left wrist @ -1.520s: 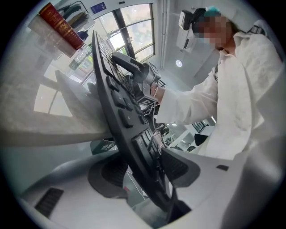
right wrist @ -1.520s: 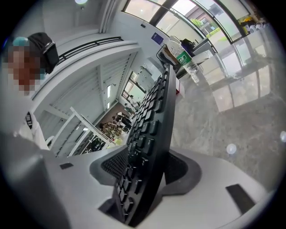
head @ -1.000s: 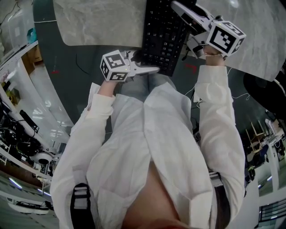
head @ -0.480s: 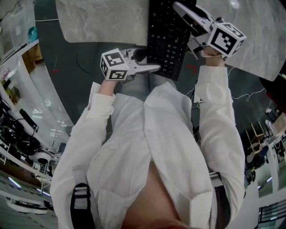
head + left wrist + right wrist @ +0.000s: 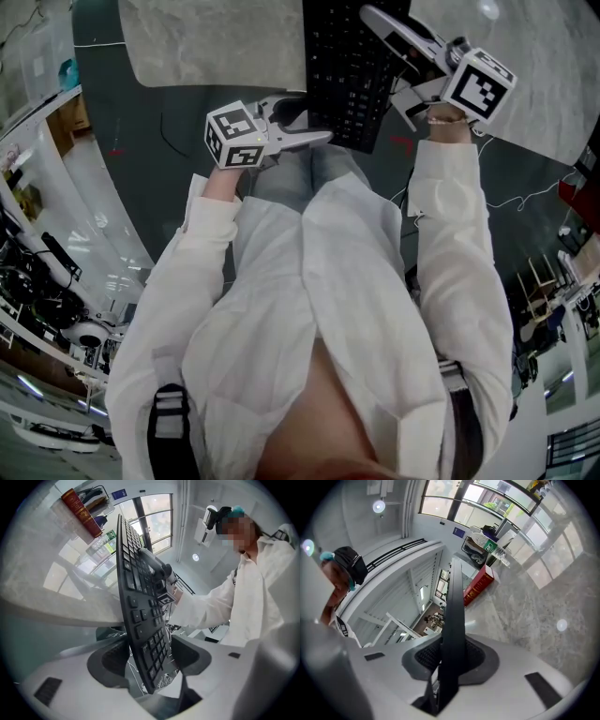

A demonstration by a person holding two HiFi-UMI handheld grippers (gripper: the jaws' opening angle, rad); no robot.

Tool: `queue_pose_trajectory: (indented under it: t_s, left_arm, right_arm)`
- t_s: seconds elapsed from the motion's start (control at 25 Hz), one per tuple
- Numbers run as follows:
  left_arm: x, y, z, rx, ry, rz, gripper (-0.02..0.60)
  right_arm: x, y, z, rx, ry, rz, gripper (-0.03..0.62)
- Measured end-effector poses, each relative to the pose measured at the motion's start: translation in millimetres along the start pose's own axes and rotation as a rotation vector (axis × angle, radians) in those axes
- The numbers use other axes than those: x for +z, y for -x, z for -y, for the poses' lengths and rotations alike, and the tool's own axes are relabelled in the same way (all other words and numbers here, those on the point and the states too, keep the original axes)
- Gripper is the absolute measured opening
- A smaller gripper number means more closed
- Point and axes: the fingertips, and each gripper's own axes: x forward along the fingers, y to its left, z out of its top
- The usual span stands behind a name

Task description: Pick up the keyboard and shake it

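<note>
The black keyboard (image 5: 349,75) hangs over the near edge of the grey table (image 5: 216,47), held tilted on its side. My right gripper (image 5: 386,58) grips its right long edge; its jaws have just been closing and both pads now press the keyboard (image 5: 453,620) between them. My left gripper (image 5: 298,122) stands wide open around the near left corner. In the left gripper view the keyboard (image 5: 140,606) stands slanted between the jaws, close against the left pad (image 5: 110,660), with a gap before the right pad (image 5: 192,653). The right gripper (image 5: 161,571) also shows on the key face there.
A red book (image 5: 77,508) and several small items stand at the table's far side, the book (image 5: 480,585) also showing in the right gripper view. Dark floor lies between the table and the person's white coat (image 5: 309,309). A window wall runs behind the table.
The right jaws have narrowed onto the keyboard's edge, and that gripper has lifted slightly with it. The keyboard's near end has shifted a little away from the body. The left gripper has hardly moved.
</note>
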Motion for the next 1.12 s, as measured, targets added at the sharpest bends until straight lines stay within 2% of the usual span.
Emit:
queue_pose_trajectory:
  t_s: [0.28,0.44,0.56,0.72,0.92,1.12]
  left_arm:
    - [0.7,12.7,-4.3,0.066,-0.008,-0.031,0.278]
    - [4.8,29.6,-6.2,0.097,0.004,0.016,0.278]
    - [17.1,35.5,2.5,0.101,-0.026,0.037,0.278]
    - [15.3,44.8,13.6,0.135,-0.072,-0.009,0.287]
    - [26.5,52.9,16.3,0.140,-0.073,0.064,0.285]
    - [50.5,67.1,12.0,0.203,-0.158,0.084,0.285]
  right_arm:
    - [0.3,13.6,-4.1,0.027,-0.050,0.036,0.100]
    - [0.9,13.2,-9.0,0.045,-0.056,0.040,0.100]
    - [2.5,15.0,-12.7,0.054,-0.050,0.039,0.100]
    - [-2.4,15.5,-20.5,0.065,-0.059,0.054,0.098]
    - [-2.9,22.4,-20.5,0.063,-0.050,0.053,0.098]
    - [-8.4,25.4,-20.3,0.066,-0.069,0.069,0.098]
